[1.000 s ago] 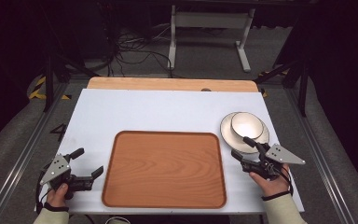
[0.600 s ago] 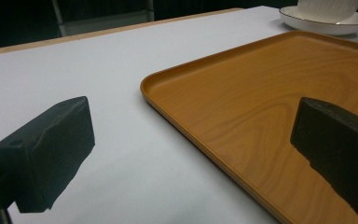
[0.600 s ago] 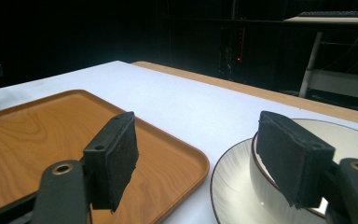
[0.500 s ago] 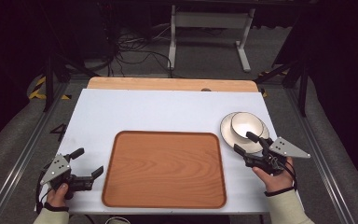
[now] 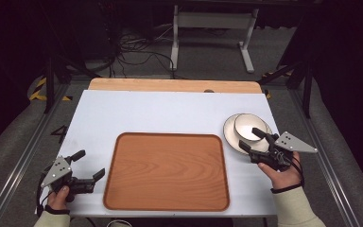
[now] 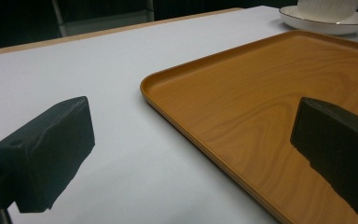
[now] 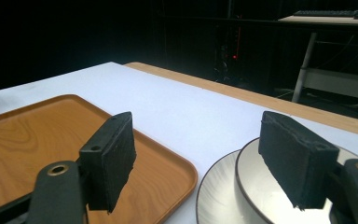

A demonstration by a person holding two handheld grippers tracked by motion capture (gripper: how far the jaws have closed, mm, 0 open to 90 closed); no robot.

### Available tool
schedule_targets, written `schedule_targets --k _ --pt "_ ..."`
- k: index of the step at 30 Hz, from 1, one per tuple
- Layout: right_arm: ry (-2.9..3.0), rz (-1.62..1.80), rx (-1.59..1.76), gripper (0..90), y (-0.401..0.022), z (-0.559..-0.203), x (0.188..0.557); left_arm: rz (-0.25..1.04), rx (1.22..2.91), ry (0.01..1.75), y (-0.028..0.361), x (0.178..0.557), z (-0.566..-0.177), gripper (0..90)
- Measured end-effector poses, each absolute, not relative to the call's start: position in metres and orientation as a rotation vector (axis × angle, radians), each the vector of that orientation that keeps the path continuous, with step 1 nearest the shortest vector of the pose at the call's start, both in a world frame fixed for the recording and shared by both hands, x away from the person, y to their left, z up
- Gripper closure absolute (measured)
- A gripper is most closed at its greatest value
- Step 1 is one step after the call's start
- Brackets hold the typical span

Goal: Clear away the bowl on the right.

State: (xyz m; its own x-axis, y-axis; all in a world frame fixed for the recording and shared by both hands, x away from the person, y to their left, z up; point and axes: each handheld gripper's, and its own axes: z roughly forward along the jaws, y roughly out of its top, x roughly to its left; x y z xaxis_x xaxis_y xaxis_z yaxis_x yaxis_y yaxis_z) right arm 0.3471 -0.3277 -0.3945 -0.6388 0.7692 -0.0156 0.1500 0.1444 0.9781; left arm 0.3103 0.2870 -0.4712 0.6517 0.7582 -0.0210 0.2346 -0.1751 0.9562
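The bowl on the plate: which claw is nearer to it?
Right. The right claw is open at the bowl; the left claw is open beyond the tray.

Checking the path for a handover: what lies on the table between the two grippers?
In the high view, the wooden tray, with nothing on it, lies between the left gripper and the right gripper; around it is bare white tabletop.

A white bowl point(image 5: 248, 126) is seated upright on a white plate point(image 5: 231, 135) near the table's right edge. An empty wooden tray point(image 5: 168, 171) is laid flat just beside them.
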Motion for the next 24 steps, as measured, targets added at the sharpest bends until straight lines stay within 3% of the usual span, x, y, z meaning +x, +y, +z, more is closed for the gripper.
schedule_targets --k 24 --pt "1.873 1.460 0.919 27.7 -0.351 -0.376 0.382 0.572 1.728 0.810 0.287 0.310 -0.471 0.3"
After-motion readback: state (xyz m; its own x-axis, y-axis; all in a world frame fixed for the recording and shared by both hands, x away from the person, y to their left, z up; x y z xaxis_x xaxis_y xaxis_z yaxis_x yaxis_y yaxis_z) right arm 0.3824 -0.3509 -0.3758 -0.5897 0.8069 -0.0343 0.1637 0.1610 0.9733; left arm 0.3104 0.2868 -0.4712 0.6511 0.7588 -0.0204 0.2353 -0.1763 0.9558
